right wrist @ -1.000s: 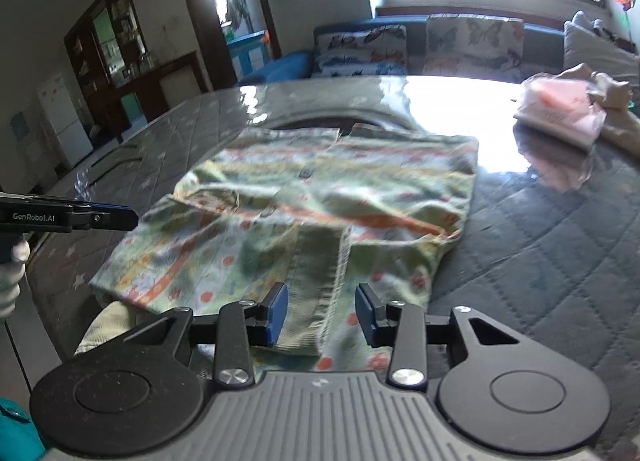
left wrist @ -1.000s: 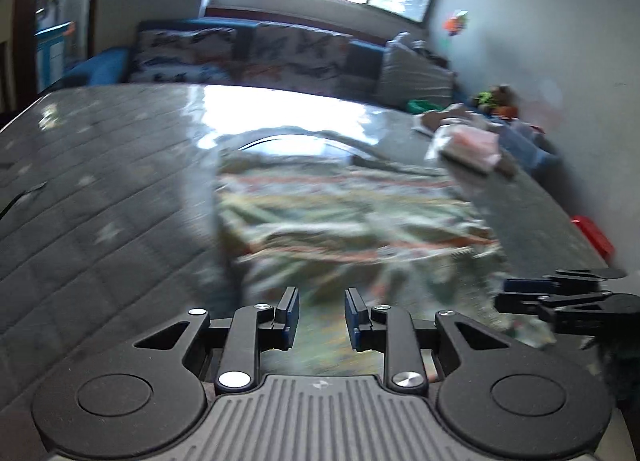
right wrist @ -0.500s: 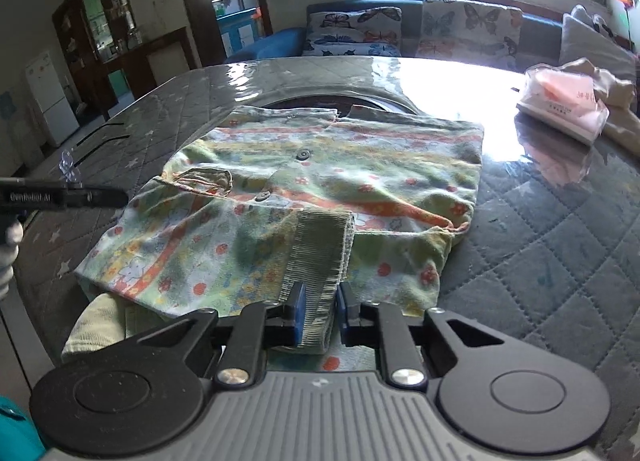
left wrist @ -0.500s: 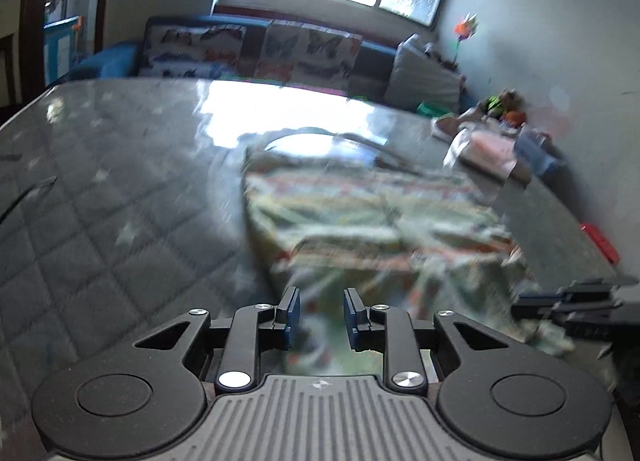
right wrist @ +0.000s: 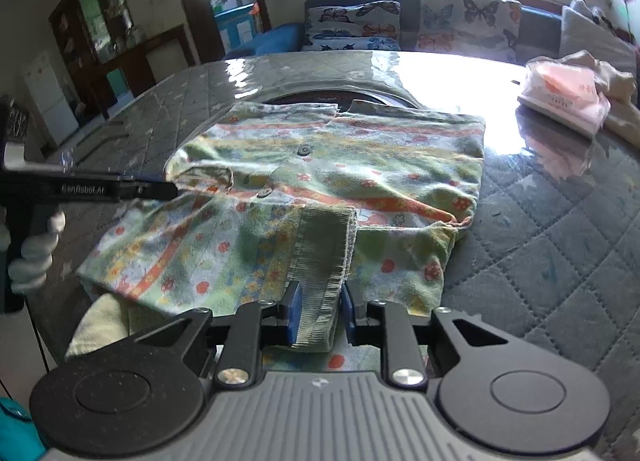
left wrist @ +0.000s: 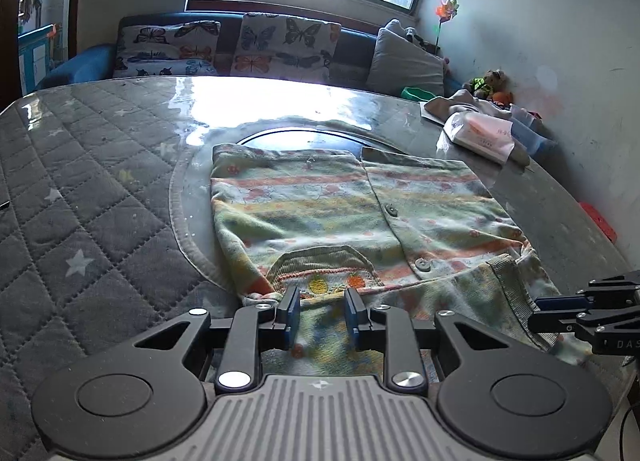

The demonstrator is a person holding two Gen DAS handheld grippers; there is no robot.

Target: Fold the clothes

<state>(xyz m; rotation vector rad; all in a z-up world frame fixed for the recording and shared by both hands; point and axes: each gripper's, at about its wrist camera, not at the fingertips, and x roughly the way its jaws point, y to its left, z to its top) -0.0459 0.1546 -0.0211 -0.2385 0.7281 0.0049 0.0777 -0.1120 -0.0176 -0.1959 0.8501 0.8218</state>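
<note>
Right claw just closed, gripping shirt cuff; left claw part-open over shirt hem.

Open quilted tabletop left of the floral shirt, free for passage. Far right edge crowded by a tissue pack and heaped cloth against the wall. Bare quilted stretch right of the shirt, between it and the tissue pack.

Right hand-held gripper just closed, pinching — left hand-held gripper slightly parted
</note>
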